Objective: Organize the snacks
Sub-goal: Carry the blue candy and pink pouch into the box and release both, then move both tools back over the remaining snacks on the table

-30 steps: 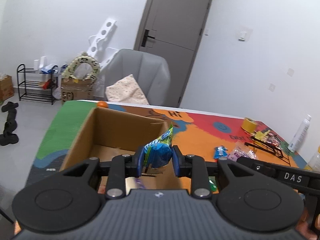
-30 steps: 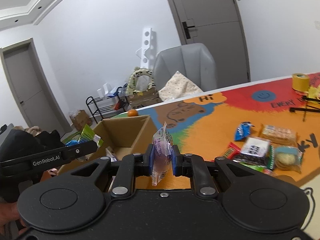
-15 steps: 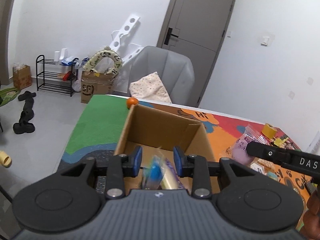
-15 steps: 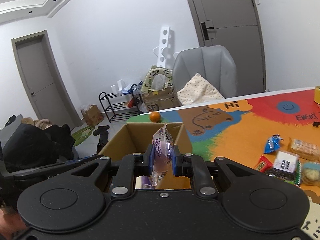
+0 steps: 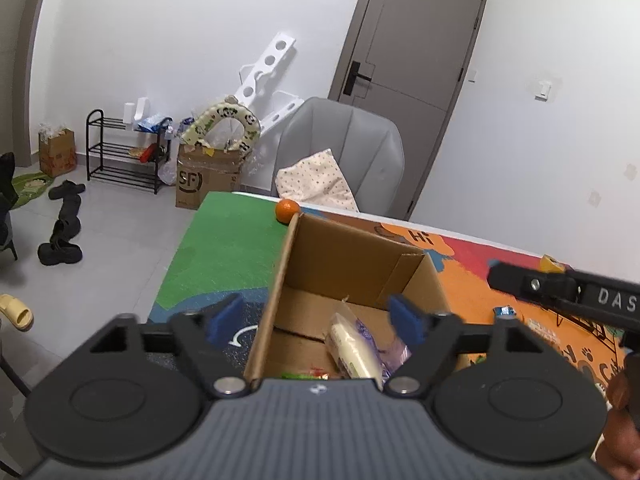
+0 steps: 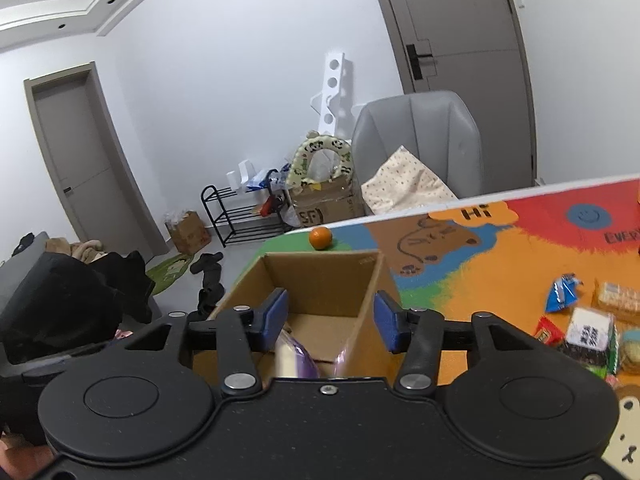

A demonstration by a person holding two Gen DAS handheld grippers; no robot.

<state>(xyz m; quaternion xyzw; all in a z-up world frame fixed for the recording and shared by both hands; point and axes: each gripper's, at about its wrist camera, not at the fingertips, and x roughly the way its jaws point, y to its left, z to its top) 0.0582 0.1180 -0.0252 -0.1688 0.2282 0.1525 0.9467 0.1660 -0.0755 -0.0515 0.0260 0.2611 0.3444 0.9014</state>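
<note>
As both sets of fingers, left [image 5: 316,318] and right [image 6: 331,316], spread empty over the box [image 5: 352,264], packets [image 5: 354,344] lie inside below; more snacks [image 6: 588,320] wait right on the surface [image 6: 480,264].

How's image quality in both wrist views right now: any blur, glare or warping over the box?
Left wrist: sharp and evenly lit, no glare; fisheye bends the door; cardboard box and the cream snack packet inside read clearly. Right wrist: same soft light, wall lines curved; the purple packet at the bottom is smeared by motion blur.
</note>
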